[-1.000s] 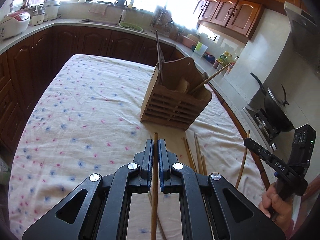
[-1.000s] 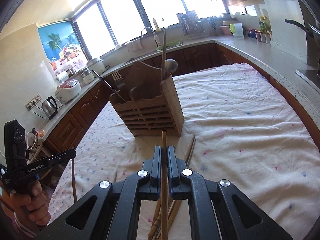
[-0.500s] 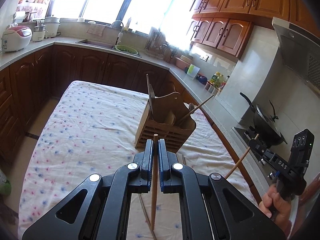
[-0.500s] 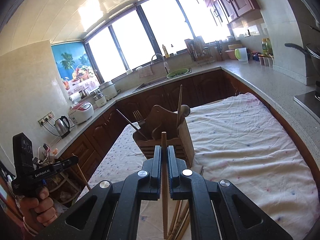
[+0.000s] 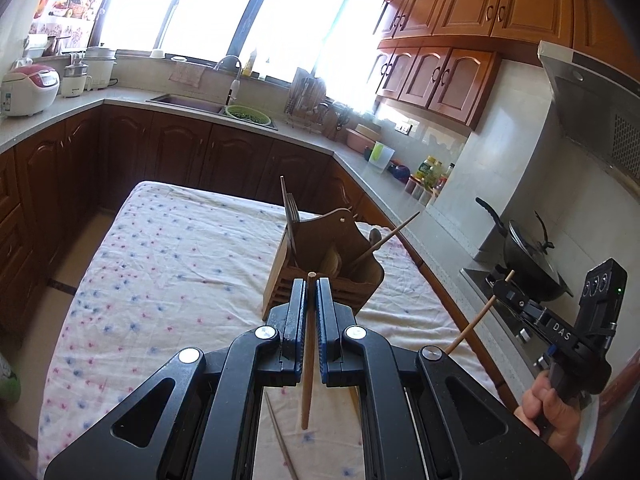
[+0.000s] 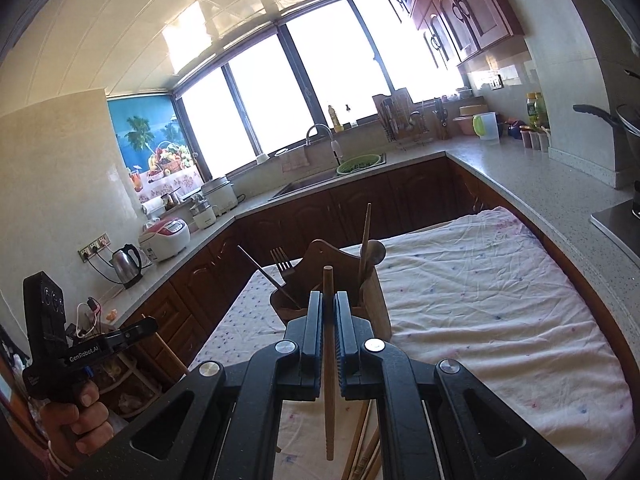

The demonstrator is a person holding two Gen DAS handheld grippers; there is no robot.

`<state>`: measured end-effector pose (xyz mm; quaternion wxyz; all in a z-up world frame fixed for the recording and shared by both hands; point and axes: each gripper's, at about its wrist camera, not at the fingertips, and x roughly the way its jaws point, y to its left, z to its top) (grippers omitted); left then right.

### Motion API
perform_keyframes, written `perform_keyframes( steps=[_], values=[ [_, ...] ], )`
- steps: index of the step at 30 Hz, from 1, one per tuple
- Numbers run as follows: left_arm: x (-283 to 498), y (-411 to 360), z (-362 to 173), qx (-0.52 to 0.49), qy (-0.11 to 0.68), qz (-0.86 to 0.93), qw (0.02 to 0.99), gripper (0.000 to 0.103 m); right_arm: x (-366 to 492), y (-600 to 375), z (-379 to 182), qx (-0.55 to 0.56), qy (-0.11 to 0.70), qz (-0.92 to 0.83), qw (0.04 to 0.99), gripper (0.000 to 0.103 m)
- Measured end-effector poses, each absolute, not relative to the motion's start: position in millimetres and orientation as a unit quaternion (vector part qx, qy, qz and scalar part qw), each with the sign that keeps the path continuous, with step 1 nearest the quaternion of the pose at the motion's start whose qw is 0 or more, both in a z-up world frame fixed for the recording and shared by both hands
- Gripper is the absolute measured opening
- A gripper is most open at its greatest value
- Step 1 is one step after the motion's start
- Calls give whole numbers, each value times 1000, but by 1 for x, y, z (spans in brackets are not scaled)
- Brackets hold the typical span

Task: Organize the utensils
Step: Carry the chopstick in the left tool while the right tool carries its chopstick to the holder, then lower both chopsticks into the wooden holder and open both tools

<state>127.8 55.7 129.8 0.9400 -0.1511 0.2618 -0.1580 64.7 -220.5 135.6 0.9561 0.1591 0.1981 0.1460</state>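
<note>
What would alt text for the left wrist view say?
A hand-held gripper is shut on a wooden chopstick, above a table with a flowered cloth. Beyond stands a wooden utensil holder; at right, the other hand-held gripper grips another chopstick.

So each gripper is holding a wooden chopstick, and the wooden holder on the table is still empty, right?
Not quite. Each gripper does hold a chopstick: left gripper on one chopstick, right gripper on another. But the holder is not empty: the right wrist view shows a fork, a spoon and chopsticks already standing in it.
</note>
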Motion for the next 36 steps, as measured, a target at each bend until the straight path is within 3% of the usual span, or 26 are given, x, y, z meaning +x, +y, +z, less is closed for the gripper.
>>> perform_keyframes(
  steps=[9, 21, 29, 36],
  values=[
    [148, 50, 154, -149, 230, -162, 948, 4, 85, -223, 149, 158, 180, 141, 961, 5],
    [203, 50, 215, -158, 123, -138, 970, 4, 138, -230, 204, 174, 78, 106, 976, 5],
    [240, 49, 185, -174, 108, -102, 973, 4, 174, -219, 183, 167, 75, 75, 980, 5],
    [260, 47, 141, -183, 148, -93, 967, 4, 187, -213, 145, 167, 88, 62, 980, 5]
  ],
)
